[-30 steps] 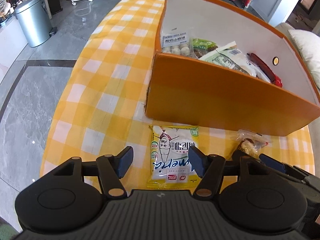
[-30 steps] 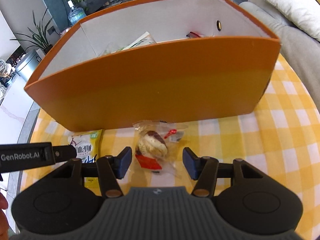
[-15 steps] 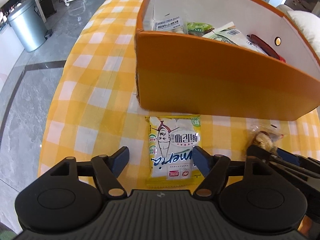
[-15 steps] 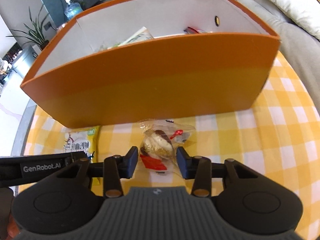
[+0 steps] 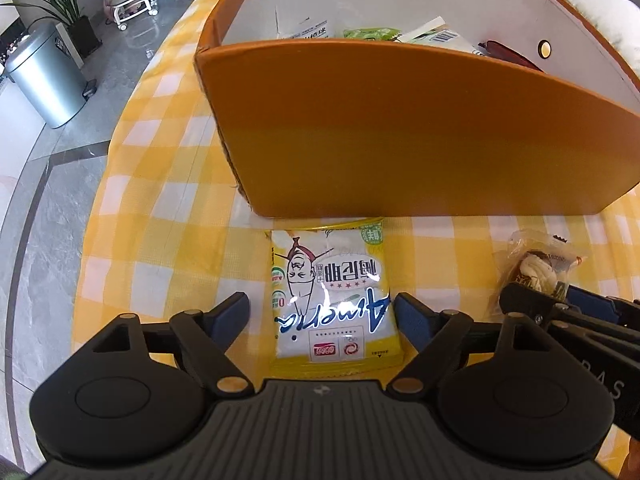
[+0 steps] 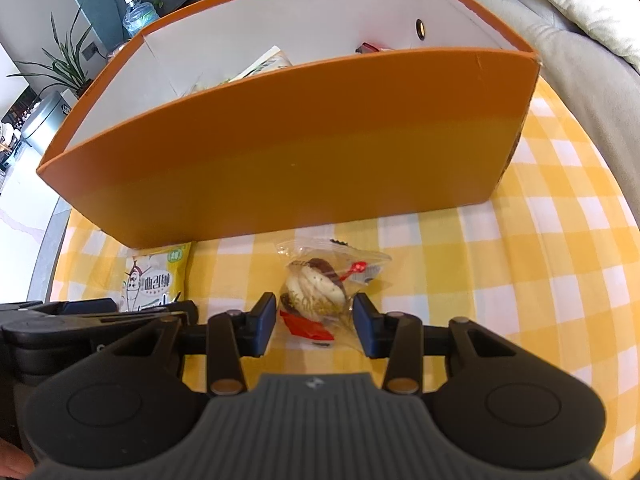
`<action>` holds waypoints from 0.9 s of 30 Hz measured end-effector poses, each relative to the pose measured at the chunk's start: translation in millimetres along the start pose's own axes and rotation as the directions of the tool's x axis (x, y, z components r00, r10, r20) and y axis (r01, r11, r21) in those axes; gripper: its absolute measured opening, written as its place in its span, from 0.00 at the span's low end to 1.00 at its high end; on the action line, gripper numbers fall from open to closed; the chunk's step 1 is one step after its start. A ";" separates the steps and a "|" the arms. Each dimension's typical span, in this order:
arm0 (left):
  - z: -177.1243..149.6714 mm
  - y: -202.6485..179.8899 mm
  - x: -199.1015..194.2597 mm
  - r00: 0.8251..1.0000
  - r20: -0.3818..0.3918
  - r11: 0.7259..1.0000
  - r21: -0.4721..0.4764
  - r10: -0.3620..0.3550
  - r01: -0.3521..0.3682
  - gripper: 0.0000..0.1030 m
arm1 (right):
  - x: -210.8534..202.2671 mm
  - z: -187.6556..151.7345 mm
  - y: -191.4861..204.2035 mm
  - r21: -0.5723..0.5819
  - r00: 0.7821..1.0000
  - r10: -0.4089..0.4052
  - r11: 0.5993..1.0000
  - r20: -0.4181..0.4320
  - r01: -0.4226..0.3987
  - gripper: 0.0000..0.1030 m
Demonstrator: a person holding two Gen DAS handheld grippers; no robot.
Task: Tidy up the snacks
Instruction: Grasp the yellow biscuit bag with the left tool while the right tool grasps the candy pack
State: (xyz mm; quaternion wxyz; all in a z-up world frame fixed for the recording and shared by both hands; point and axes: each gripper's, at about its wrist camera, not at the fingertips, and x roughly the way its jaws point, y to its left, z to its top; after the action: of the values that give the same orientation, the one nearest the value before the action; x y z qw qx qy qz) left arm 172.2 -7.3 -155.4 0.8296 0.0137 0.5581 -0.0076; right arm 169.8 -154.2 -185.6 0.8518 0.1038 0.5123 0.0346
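Left claw (image 5: 322, 316) is down low over the table (image 5: 168, 216), jaws spread wide, straddling the yellow and white snack packet (image 5: 332, 296) without touching it: a gap shows on each side between the blue pads (image 5: 232, 312) and the wrapper. The packet lies flat on the checked cloth, its far edge right up against the near wall of the orange box (image 5: 400, 132). Over on the right, the right claw (image 6: 315, 320) has its jaws about halfway in around the clear-wrapped pastry (image 6: 316, 288); the pads (image 6: 264, 320) sit just beside the crinkled plastic, and whether they are actually pressing it I cannot tell. That pastry rests on the table just in front of the box wall, with a red tab inside the wrap. The two claws are close neighbours, the left one's arm showing at the right camera's left edge. Inside the box, several packets already lie against the white lining: a green one (image 5: 370, 33), a barcoded one (image 5: 440, 36), a dark red one (image 5: 508, 50)
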 end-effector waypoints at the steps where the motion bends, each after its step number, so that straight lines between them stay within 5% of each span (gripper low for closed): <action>1: 0.2 0.3 0.0 1.000 -0.002 1.000 0.000 -0.002 0.002 0.92 | 0.0 -0.2 -0.5 -0.001 1.000 0.001 1.000 0.000 -0.001 0.39; 7: 0.9 -0.2 -5.4 1.000 0.018 1.000 0.007 -0.019 0.019 0.58 | 0.3 -0.4 -0.5 -0.007 1.000 -0.002 1.000 0.000 0.002 0.39; 27: -2.3 6.4 -57.8 0.990 0.076 0.992 -0.039 -0.116 0.119 0.58 | -19.9 -1.8 -0.2 -0.017 0.999 -0.051 0.999 -0.017 0.051 0.38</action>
State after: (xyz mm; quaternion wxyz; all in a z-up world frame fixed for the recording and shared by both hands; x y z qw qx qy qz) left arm 148.5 -0.9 -102.6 0.8478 -0.0374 0.5271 -0.0450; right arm 158.8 -157.4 -169.2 0.8489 0.0831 0.5217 0.0180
